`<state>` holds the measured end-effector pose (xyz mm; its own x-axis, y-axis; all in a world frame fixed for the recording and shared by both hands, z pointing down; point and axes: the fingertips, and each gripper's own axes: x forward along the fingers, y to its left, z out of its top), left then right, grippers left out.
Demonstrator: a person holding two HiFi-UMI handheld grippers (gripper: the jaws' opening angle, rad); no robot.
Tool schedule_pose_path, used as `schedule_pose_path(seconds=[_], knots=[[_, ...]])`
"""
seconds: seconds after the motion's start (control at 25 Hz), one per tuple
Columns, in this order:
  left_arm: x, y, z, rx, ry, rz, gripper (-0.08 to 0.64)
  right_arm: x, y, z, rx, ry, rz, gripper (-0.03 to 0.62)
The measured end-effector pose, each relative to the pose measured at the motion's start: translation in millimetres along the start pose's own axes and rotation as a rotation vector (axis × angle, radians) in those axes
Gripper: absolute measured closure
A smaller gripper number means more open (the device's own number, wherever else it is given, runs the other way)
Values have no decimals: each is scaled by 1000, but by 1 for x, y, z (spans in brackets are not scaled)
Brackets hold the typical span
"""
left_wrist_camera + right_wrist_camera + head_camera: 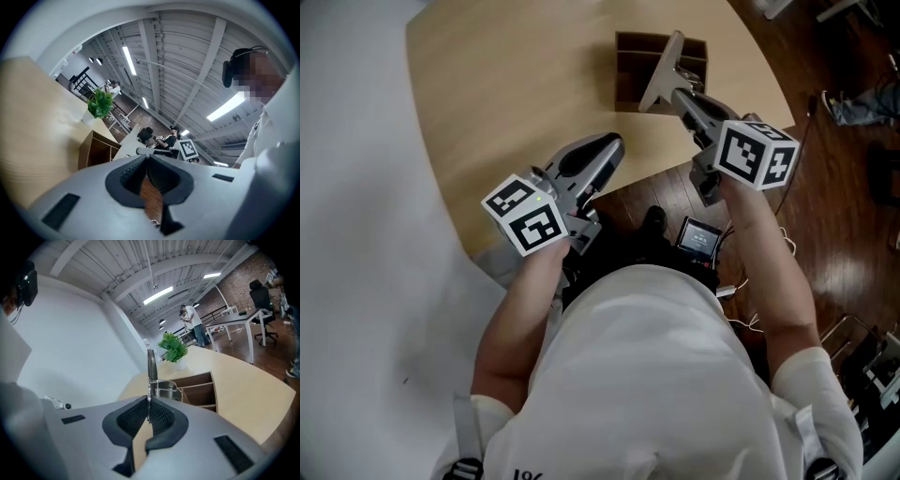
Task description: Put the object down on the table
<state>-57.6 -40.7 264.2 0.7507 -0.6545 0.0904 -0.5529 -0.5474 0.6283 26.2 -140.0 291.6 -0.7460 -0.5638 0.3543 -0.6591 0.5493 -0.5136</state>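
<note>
Lower the right gripper (682, 94) onto bare counter (516, 84), clear of the wooden organiser (630, 58), and part its jaws only once the object (661, 67) rests flat. They are clamped on it above the counter: a thin grey metal piece, possibly a spring-hinged clip. The left gripper (598, 157) is closed on nothing.

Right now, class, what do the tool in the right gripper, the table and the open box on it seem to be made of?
Held tool: seemingly metal, brushed grey; thin edge, a sheen, a small spring.
Table: pale wood or wood-look laminate, matt; faint grain.
Open box: darker brown wood or board, matt; cannot tell which.
</note>
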Motion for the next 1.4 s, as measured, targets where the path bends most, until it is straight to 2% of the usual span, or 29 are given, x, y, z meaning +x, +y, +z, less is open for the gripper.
schedule_pose_path(seconds=[0.4, 0.84, 1.12, 1.4], knots=[[0, -17, 21, 16, 19, 16, 555, 26, -2, 16, 23, 26, -58, 588], [0, -2, 7, -7, 29, 13, 555, 63, -23, -22, 44, 91, -134, 588], [-1, -2, 10, -22, 34, 21, 555, 71, -30, -25, 79, 108, -185, 588], [1, 0, 5, -30, 39, 20, 555, 78, -32, -29, 82, 114, -199, 588]])
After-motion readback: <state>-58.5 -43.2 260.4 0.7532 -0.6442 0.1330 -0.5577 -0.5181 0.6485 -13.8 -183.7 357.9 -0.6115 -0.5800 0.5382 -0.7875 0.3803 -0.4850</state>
